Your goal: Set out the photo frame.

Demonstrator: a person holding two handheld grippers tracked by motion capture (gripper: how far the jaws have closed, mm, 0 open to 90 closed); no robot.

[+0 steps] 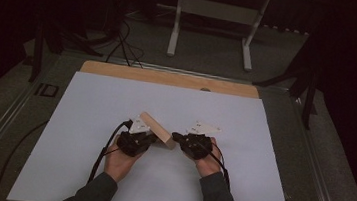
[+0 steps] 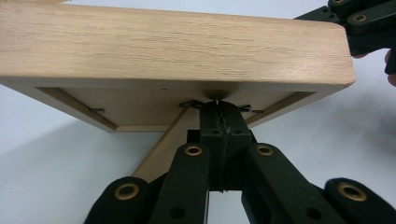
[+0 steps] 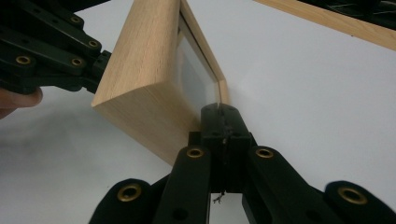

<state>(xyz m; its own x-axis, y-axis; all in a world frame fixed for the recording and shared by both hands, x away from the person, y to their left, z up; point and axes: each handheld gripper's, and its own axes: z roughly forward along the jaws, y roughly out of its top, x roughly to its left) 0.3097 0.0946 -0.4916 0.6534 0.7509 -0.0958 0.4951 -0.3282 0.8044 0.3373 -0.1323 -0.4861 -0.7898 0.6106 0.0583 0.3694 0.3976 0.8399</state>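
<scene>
A light wooden picture frame (image 1: 156, 127) stands tilted on the white sheet between my two grippers. The left gripper (image 1: 154, 138) is shut, its tips against the frame's back. In the left gripper view the frame (image 2: 173, 46) shows its recessed back panel, and the left gripper (image 2: 218, 106) meets small metal clips (image 2: 187, 103) there; I cannot tell whether it pinches one. The right gripper (image 1: 175, 137) is shut at the frame's near end. In the right gripper view its tips (image 3: 219, 111) touch the low corner of the frame (image 3: 140, 70) beside the glass (image 3: 196, 70).
The white sheet (image 1: 117, 94) covers a wooden tabletop whose far edge (image 1: 169, 78) shows. Beyond it on the dark floor are a white desk frame (image 1: 213, 13) and cables (image 1: 122, 44). The person's hands and dark sleeves (image 1: 96, 192) come in from the bottom.
</scene>
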